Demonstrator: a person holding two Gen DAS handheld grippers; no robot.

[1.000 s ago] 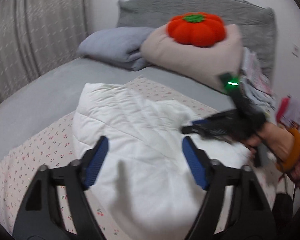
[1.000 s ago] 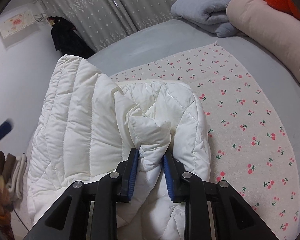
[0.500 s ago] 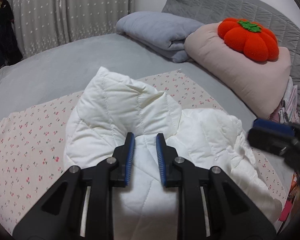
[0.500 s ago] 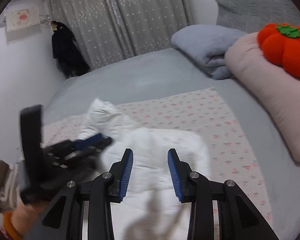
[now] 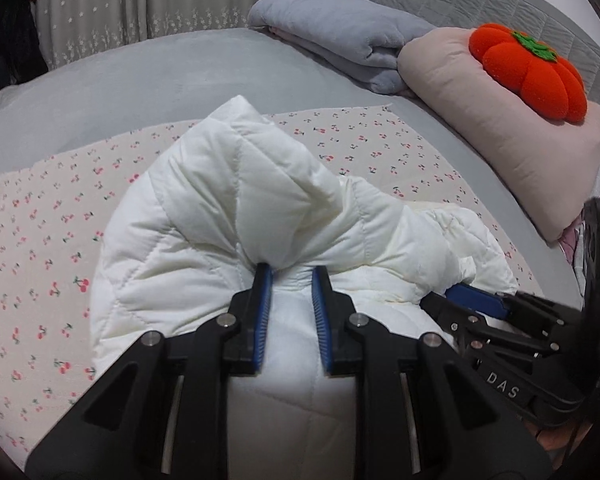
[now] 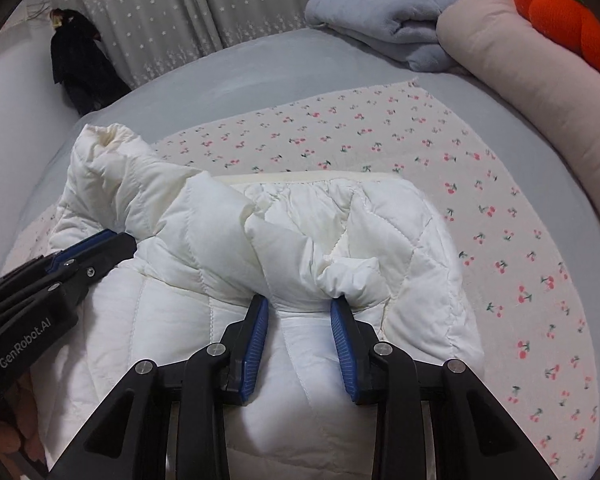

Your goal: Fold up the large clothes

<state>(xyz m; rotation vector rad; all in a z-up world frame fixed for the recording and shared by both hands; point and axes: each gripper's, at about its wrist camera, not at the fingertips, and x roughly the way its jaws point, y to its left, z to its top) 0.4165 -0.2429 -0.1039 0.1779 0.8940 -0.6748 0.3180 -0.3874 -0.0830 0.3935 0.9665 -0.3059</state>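
A white quilted puffer jacket (image 5: 228, 216) lies bunched on a cherry-print sheet (image 5: 40, 216) on the bed. My left gripper (image 5: 290, 276) is shut on a thick fold of the jacket at its near edge. My right gripper (image 6: 300, 302) also has jacket fabric (image 6: 340, 240) between its blue pads, jaws partly closed around a bunched fold. The right gripper shows in the left wrist view (image 5: 472, 300) at lower right, fingers against the jacket. The left gripper shows in the right wrist view (image 6: 96, 246) at left, pinching the jacket's sleeve side.
A grey bedspread (image 5: 180, 68) lies under the sheet. A folded blue-grey blanket (image 5: 340, 36), a beige pillow (image 5: 500, 128) and an orange pumpkin cushion (image 5: 528, 72) sit at the head. Curtains (image 6: 240, 4) and a dark hanging garment (image 6: 76, 64) stand behind.
The left gripper went from open above the jacket to shut on a fold. The right gripper let go, swung over, and now clamps a new fold beside the left.
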